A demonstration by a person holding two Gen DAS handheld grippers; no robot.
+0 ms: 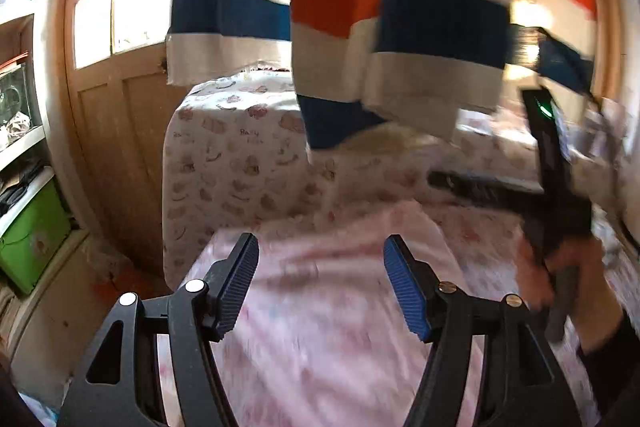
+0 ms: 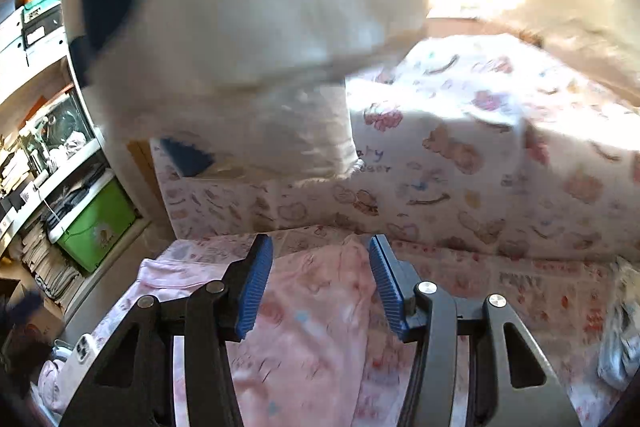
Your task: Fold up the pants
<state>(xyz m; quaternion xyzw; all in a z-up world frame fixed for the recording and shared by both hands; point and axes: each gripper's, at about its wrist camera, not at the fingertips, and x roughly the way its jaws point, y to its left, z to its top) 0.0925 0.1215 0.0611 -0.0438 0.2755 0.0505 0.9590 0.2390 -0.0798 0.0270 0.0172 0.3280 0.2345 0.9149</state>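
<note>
Blur smears the pink pants under both open tools.

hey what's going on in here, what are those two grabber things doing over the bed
A person holds a gripper in each hand above pink pants lying on a bed with a cartoon-print sheet. The left gripper and right gripper are both open, their blue-padded fingers gripping nothing. Striped orange, white and blue laundry hangs overhead. The frames are blurred, and folding does not seem to have started.
</note>
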